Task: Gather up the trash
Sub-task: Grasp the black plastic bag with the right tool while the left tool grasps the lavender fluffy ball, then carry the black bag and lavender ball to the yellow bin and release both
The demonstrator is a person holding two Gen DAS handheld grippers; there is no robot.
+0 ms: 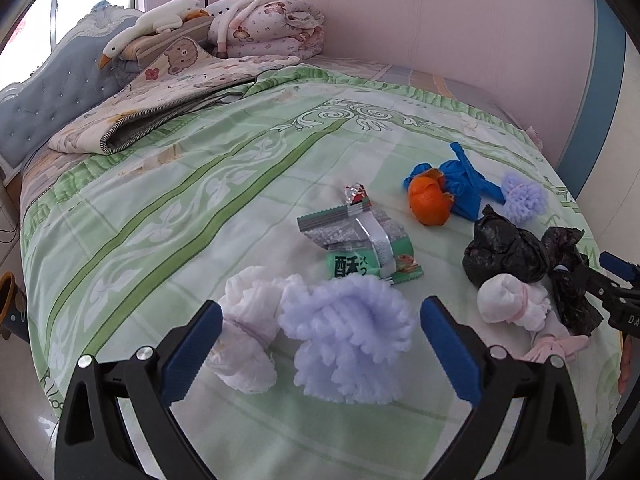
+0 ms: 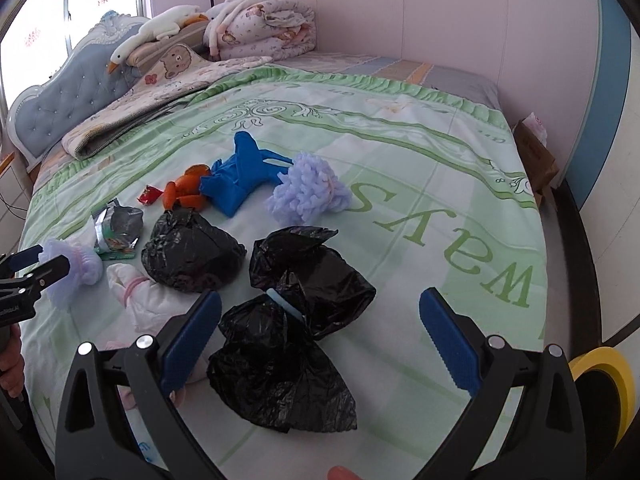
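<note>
Left claw point(image 1: 320, 344) apart around lilac sock point(image 1: 348, 340), right claw point(image 2: 320, 340) apart over black bag point(image 2: 280, 364)

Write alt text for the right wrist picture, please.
An open two-finger gripper hovers over a crumpled black plastic bag on a green patterned bedspread. Beyond lie another black bag, orange peel, a blue glove, a snack wrapper and fluffy lilac socks.

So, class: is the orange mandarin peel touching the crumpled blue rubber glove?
Touching. In the left wrist view, the orange peel presses directly against the blue glove, no sheet visible between them.
</note>
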